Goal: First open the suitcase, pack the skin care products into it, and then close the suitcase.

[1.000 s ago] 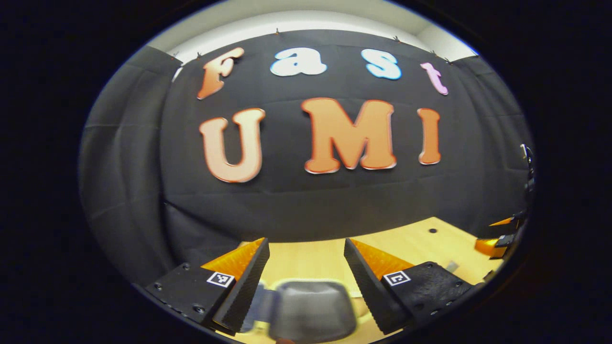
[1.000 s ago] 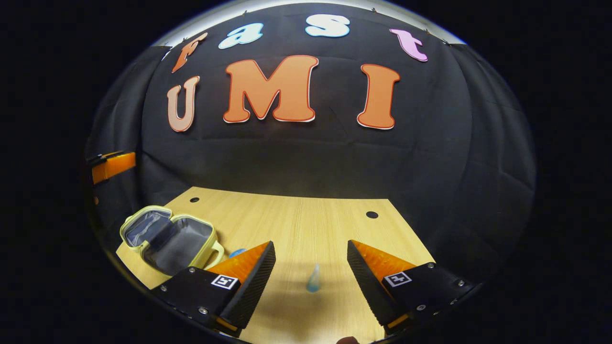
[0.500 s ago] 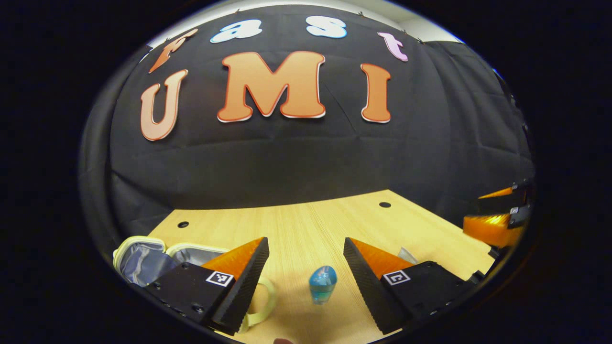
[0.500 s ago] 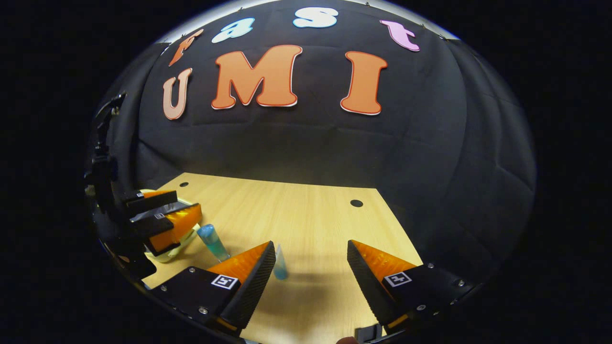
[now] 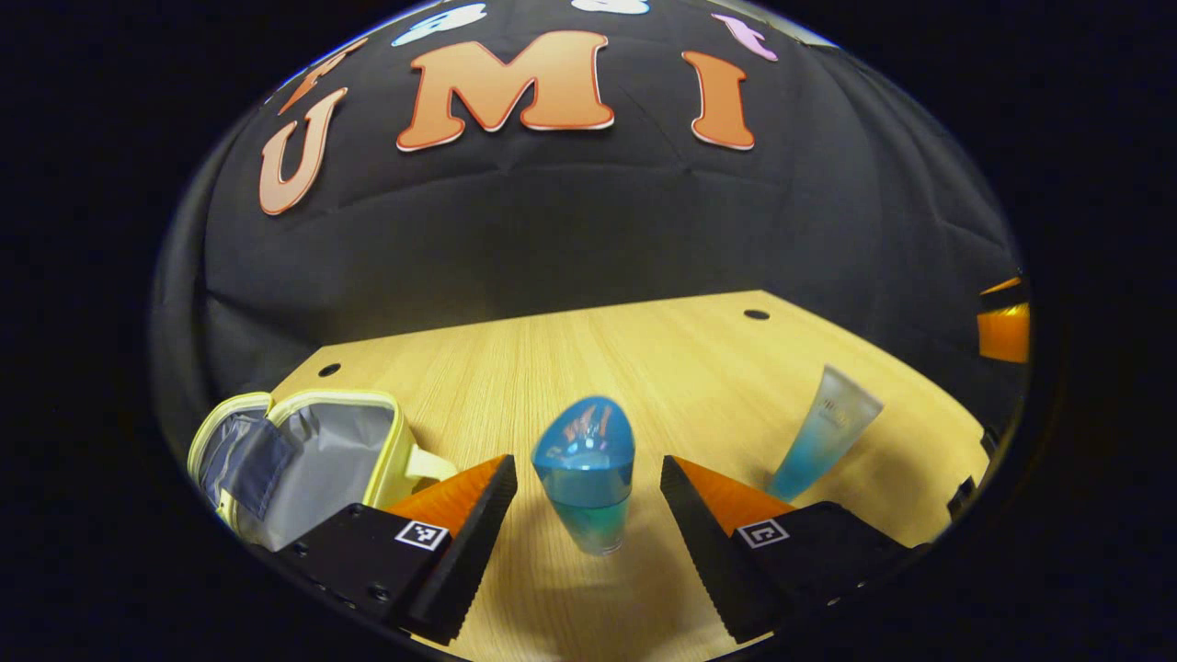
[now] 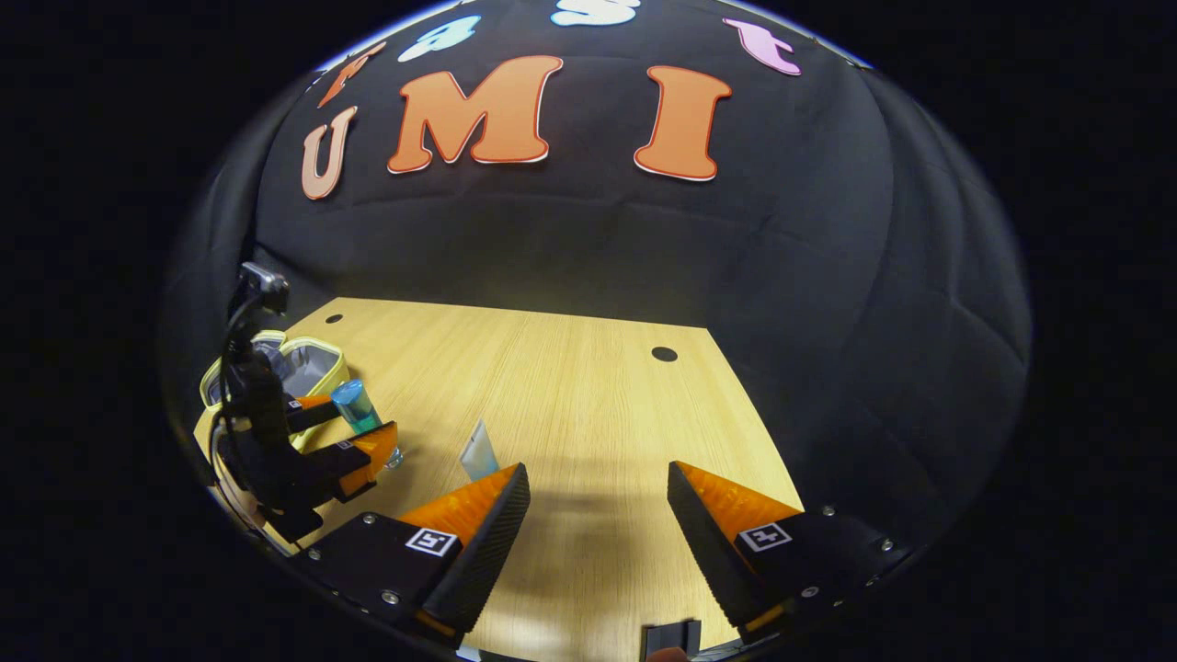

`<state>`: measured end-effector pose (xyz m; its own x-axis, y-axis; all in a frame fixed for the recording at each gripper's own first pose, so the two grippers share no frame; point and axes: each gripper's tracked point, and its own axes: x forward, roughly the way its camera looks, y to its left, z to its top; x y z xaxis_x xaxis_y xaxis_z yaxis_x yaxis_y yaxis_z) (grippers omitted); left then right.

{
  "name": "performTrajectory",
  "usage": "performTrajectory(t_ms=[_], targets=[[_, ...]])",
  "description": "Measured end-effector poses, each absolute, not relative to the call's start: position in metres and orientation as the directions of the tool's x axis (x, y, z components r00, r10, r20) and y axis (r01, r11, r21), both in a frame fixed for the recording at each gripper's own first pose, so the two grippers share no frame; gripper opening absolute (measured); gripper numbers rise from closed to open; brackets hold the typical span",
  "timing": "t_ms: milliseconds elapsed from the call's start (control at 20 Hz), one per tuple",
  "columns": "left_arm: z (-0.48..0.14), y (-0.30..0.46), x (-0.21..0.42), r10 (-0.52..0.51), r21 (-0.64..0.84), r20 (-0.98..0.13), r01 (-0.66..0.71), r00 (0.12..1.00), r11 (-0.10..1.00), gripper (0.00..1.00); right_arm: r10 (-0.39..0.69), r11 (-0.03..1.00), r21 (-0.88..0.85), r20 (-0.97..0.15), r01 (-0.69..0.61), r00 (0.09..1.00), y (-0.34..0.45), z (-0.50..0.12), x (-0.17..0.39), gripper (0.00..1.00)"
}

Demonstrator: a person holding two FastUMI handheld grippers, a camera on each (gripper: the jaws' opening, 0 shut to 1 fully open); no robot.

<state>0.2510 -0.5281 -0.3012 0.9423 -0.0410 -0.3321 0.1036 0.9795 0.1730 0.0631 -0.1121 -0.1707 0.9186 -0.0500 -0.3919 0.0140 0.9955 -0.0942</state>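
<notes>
Now, my left gripper view gives me the suitcase [image 5: 303, 450] at about eight o'clock, a small pale yellow case lying open on the table [image 5: 644, 368], its grey lining bare as far as I can see. The bottle [image 5: 586, 473], blue with a rounded cap, stands upright between the fingers of my left gripper [image 5: 587, 501]; the jaws are wide apart and there is a clear gap on either side, so nothing is gripped. A tube [image 5: 825, 432], clear fading to blue, leans at about three o'clock, well off the right finger.

In my right gripper view, the right gripper [image 6: 598, 519] is also spread wide with only bare table [image 6: 588, 386] between its fingers. The tube [image 6: 478, 452] sits just above its left fingertip, at about eleven o'clock. Farther out at nine o'clock I see the left gripper [image 6: 354, 439] flanking the bottle [image 6: 357, 409], with the suitcase [image 6: 308, 368] just behind it.
</notes>
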Motion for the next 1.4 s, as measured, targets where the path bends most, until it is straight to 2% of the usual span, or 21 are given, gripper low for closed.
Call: performTrajectory(t_ms=[150, 200, 250, 300, 550, 1000, 1400], targets=[[-0.317, -0.529, 0.261, -0.041, 0.132, -0.357, 0.094, 0.933, 0.987, 0.73, -0.053, 0.995, -0.1, -0.4, 0.014, 0.915, -0.113, -0.174, 0.065, 0.95], [-0.307, -0.53, 0.245, -0.05, 0.134, -0.351, 0.103, 0.935, 0.986, 0.61, -0.058, 0.995, -0.102, -0.402, 0.018, 0.914, -0.114, -0.176, 0.066, 0.95], [-0.314, -0.534, 0.261, -0.063, 0.138, -0.356, 0.119, 0.932, 0.983, 0.49, -0.063, 0.994, -0.103, -0.407, 0.023, 0.911, -0.114, -0.178, 0.065, 0.95], [-0.315, -0.534, 0.255, -0.068, 0.135, -0.389, 0.13, 0.919, 0.982, 0.46, -0.064, 0.995, -0.096, -0.415, 0.026, 0.908, -0.113, -0.18, 0.062, 0.96], [-0.286, -0.534, 0.227, -0.12, 0.081, -0.454, 0.175, 0.883, 0.981, 0.46, -0.031, 0.999, -0.047, -0.412, 0.013, 0.911, -0.092, -0.171, 0.06, 0.96], [-0.206, -0.495, 0.17, -0.125, 0.091, -0.47, 0.189, 0.874, 0.978, 0.46, 0.063, 0.998, -0.002, -0.422, -0.07, 0.904, -0.024, -0.18, 0.088, 0.96], [-0.176, -0.421, 0.134, -0.015, 0.094, -0.476, 0.067, 0.88, 0.993, 0.46, 0.045, 0.997, -0.025, -0.615, -0.077, 0.787, -0.016, -0.279, 0.126, 0.95]])
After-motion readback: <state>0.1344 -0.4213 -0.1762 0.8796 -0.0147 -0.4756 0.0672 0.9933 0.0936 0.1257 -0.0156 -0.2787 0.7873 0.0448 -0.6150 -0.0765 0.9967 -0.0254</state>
